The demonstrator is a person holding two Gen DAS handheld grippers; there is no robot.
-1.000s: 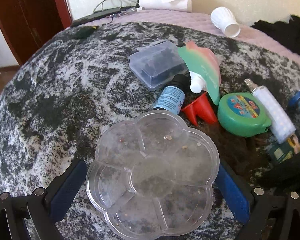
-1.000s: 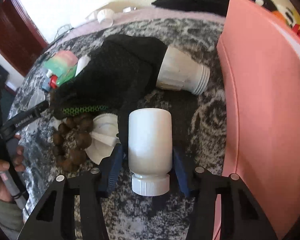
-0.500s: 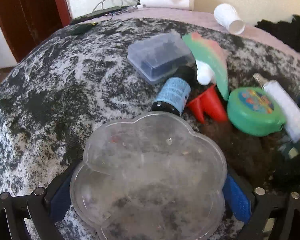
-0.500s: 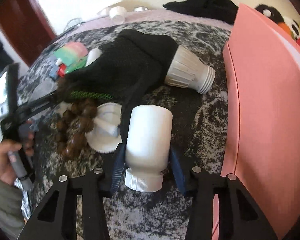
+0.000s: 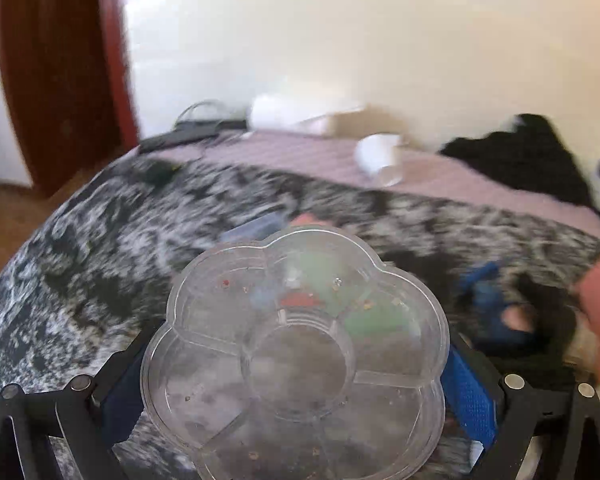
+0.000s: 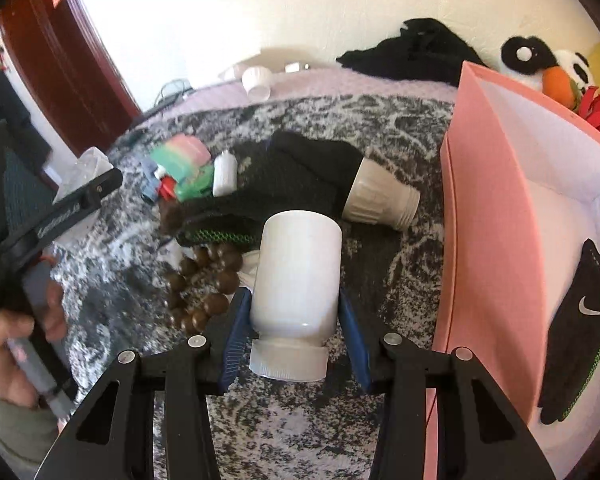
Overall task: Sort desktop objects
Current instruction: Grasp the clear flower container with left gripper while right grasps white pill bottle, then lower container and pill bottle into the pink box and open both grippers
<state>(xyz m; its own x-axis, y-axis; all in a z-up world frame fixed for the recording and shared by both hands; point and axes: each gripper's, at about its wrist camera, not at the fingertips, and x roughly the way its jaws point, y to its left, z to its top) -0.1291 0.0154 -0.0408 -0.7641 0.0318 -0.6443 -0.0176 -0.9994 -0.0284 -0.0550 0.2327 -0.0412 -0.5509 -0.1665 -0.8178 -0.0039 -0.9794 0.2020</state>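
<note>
Right jaws clamped on white bottle [image 6: 296, 276], cap toward camera, long axis along fingers, pink box [image 6: 496, 240] just right; left jaws pinching clear flower tray [image 5: 296, 356], lifted off bed.

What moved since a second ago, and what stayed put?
Both grippers lifted their loads: the left gripper raised the clear flower tray off the blanket, and the right gripper raised the white bottle toward the pink box. The beads and black glove stayed.

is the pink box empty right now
No, a black glove with a white swoosh lies inside the pink box.
</note>
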